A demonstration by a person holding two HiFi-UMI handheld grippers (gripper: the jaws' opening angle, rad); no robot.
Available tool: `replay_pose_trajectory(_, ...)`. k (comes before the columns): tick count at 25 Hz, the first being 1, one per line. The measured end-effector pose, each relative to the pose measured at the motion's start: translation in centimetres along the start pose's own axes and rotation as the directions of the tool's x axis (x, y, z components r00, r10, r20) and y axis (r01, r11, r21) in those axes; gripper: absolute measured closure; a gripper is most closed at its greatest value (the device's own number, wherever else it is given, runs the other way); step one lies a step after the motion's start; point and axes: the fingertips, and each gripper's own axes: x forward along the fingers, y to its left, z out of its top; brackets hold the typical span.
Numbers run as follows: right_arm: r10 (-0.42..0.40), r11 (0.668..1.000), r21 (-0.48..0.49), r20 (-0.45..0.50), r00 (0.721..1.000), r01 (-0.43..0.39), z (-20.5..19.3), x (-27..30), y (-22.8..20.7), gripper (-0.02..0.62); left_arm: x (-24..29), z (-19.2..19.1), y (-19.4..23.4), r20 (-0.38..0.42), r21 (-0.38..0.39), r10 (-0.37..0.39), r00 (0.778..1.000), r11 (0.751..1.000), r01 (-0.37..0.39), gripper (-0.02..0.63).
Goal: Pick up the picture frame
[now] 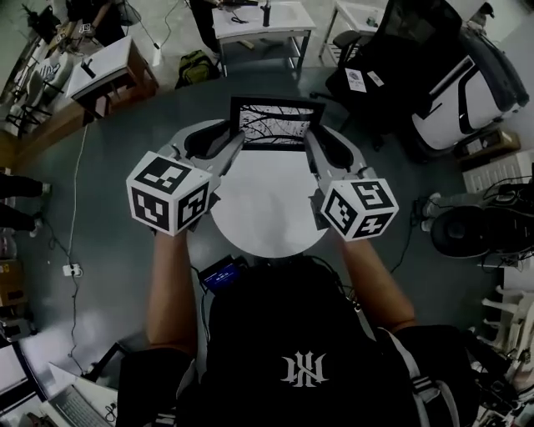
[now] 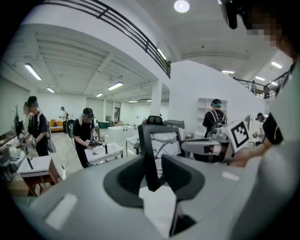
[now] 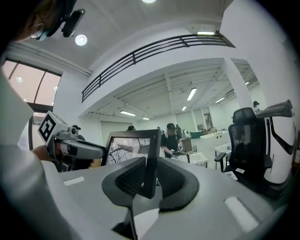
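The picture frame (image 1: 275, 123) is black-edged with a black-and-white branch print, and it hangs upright in the air above the far side of the round white table (image 1: 259, 221). My left gripper (image 1: 236, 143) is shut on its left edge and my right gripper (image 1: 310, 142) is shut on its right edge. In the left gripper view the frame (image 2: 161, 145) stands between the dark jaws of the left gripper (image 2: 154, 174), with the right gripper (image 2: 211, 146) beyond it. In the right gripper view the frame (image 3: 133, 147) is pinched in the right gripper (image 3: 151, 177), and the left gripper (image 3: 77, 150) shows at the far side.
A black office chair (image 1: 400, 50) and a white machine (image 1: 467, 92) stand to the far right. White desks (image 1: 267, 21) and a wooden-sided table (image 1: 108, 71) lie beyond, with a bag (image 1: 196, 67) on the floor. People (image 2: 86, 136) work in the background.
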Motion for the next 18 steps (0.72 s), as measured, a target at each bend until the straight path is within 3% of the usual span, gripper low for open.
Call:
replay_pose_trajectory(9, 0.055, 0.993, -0.114, 0.177, 0.983, -0.035, 8.8, -2.0, 2.3, 0.540, -4.0, 5.3, -1.3, 0.131, 0.047, 0.039, 0.991, 0.998, -0.045, 0.494)
replay_pose_trajectory(18, 0.113, 0.977, -0.208, 0.288, 0.951, -0.053, 12.5, -5.3, 4.1, 0.534, -7.0, 8.1, -3.6, 0.256, 0.075, 0.086, 0.963, 0.991, -0.109, 0.503)
